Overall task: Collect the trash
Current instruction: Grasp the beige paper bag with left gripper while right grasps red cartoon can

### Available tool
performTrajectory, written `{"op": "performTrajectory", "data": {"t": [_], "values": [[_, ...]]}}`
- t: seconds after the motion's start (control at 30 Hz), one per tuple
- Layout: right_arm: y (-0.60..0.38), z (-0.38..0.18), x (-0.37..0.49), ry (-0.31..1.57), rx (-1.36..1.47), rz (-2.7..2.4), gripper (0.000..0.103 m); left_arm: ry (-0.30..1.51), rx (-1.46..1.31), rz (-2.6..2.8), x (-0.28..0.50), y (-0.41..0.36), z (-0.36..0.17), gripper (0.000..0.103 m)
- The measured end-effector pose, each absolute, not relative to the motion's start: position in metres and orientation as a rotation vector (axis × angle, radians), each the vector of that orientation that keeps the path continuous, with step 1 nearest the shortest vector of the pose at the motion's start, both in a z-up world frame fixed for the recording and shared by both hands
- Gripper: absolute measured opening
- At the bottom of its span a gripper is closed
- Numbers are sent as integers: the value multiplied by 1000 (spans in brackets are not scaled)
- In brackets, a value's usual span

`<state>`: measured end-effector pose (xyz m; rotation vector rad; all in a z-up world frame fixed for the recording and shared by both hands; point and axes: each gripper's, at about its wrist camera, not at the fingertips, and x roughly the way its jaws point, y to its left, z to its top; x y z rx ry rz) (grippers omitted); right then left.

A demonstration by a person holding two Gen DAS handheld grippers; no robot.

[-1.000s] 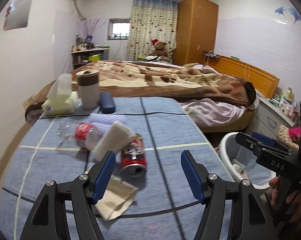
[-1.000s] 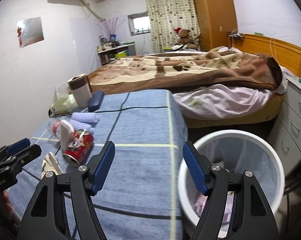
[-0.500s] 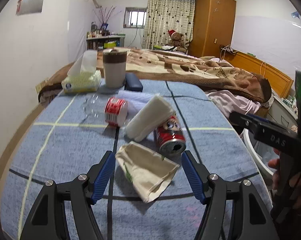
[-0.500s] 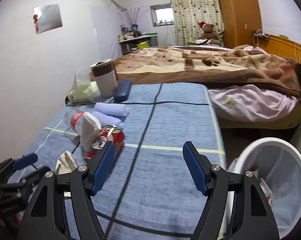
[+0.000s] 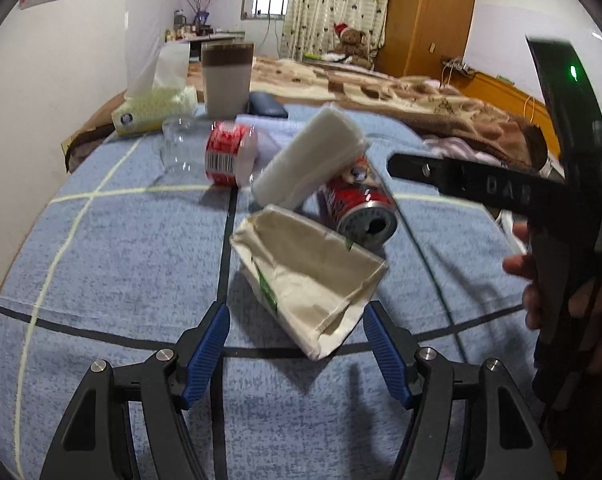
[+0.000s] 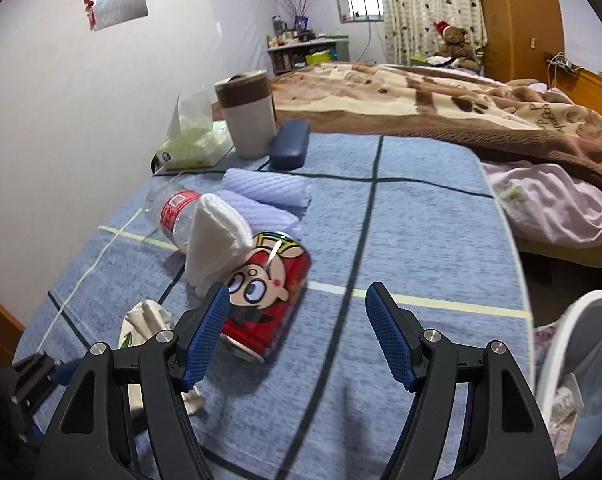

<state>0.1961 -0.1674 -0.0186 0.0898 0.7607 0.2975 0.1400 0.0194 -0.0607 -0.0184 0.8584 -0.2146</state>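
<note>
A crumpled beige paper bag [image 5: 309, 276] lies on the blue checked cloth [image 5: 121, 264]. Its near end sits between the fingers of my open left gripper [image 5: 297, 340], and the pads do not press it. Behind it lie a red cartoon can [image 5: 357, 204] on its side, a white folded pad [image 5: 309, 160] leaning on the can, and a clear bottle with a red label [image 5: 225, 152]. My right gripper [image 6: 299, 320] is open over the cloth. The can [image 6: 269, 300] lies just ahead of its left finger [image 6: 209, 332], with nothing between the fingers.
A white bin [image 6: 573, 360] with litter in it stands off the table's right edge. At the back stand a brown-banded cup [image 6: 249, 116], a dark blue case [image 6: 289, 144], a tissue pack [image 6: 193, 144] and a lilac towel [image 6: 269, 192]. A bed with a brown blanket [image 6: 461, 92] lies beyond.
The left gripper has sunk and closed in on the paper bag, which now reaches between its fingers. The right gripper has swung left from the bin toward the can.
</note>
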Motion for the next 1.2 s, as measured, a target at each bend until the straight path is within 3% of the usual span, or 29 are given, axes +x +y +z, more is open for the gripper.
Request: {"op": "performTrajectory", "data": {"t": [0.4,0.8,0.83,0.87,0.9,1.2], "values": [[-142,-33,214,840,76,348,72,895,51,-105,160,48,-76,69],[-146,-42,220,895,-2,274,72,851,-101,-160,178,68,-55,69],[-148,-42,220,895,2,279,69,848,-103,-172,180,63,-54,69],[-151,-42,219,896,9,285,58,847,-107,-184,181,59,-53,69],[-152,-42,220,896,7,282,57,849,-110,-191,184,55,-52,69],[-172,-43,223,877,8,215,57,863,-67,-160,201,28,-54,70]]}}
